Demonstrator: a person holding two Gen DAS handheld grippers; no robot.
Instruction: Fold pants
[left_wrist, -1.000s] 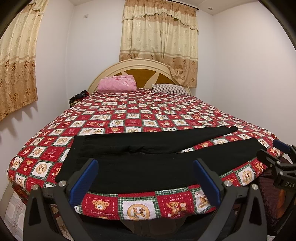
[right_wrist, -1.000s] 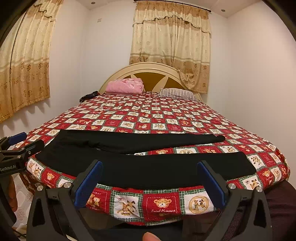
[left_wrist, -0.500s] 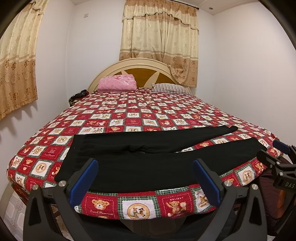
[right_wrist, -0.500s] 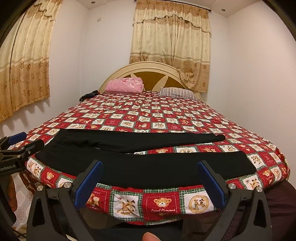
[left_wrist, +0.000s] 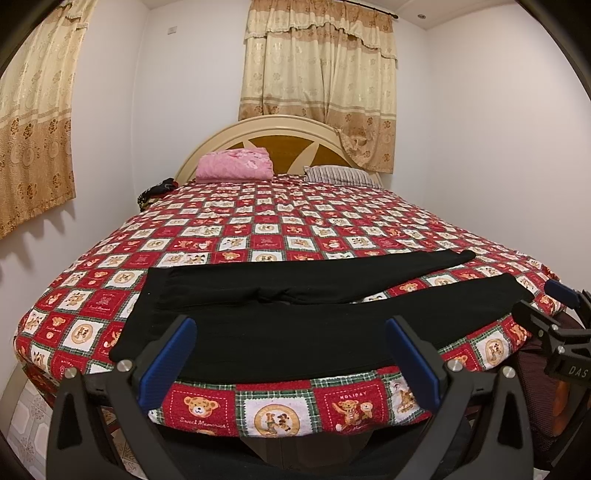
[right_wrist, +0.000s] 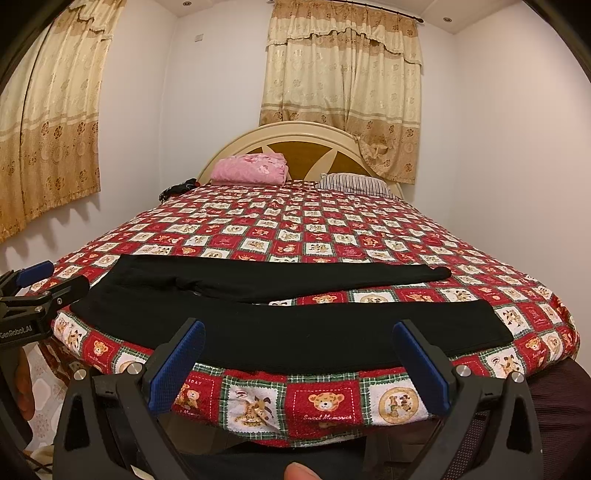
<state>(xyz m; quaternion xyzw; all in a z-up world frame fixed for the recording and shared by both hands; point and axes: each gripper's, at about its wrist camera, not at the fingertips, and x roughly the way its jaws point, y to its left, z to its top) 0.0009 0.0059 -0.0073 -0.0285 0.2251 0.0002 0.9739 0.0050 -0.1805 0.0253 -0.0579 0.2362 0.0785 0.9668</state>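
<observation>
Left gripper (left_wrist: 291, 363) and right gripper (right_wrist: 299, 363), both black-framed with blue pads, stand wide apart and hold nothing. Just beyond their tips, black fabric pants (left_wrist: 295, 321) lie flat across the near edge of the red teddy-bear patchwork bedspread (left_wrist: 280, 225), legs parted. Only the right view shows a fingertip (right_wrist: 297, 470) at bottom; farther off lie a pink folded blanket (left_wrist: 234, 164) and striped pillow (left_wrist: 338, 173).
</observation>
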